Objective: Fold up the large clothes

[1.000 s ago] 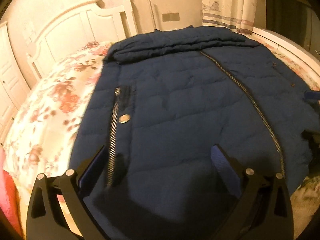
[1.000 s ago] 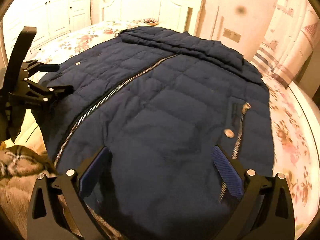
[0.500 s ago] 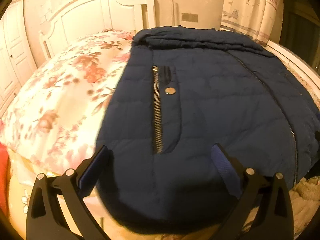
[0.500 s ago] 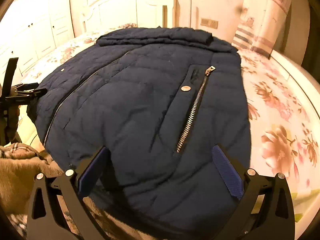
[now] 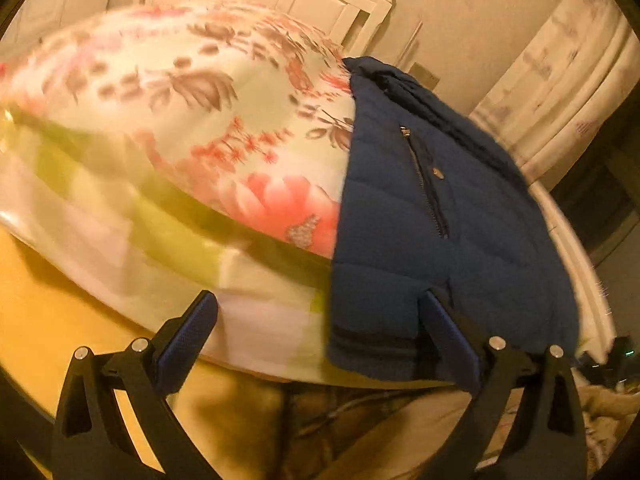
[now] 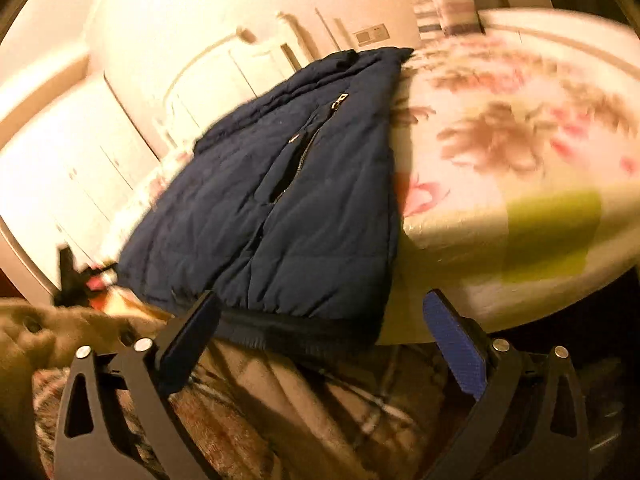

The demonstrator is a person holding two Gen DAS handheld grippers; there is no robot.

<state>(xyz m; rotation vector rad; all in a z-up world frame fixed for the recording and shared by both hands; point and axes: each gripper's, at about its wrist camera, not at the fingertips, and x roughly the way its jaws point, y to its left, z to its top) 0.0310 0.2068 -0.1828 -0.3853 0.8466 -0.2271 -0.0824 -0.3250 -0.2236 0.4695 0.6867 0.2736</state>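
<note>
the left hand-held gripper is spread wide and holds nothing, low at the near edge of the bed, its right finger in front of the hem of the navy jacket. the right hand-held gripper is likewise spread and empty, just below the jacket's hem. the jacket lies flat on the floral bedspread, collar at the far end by the white headboard.
</note>
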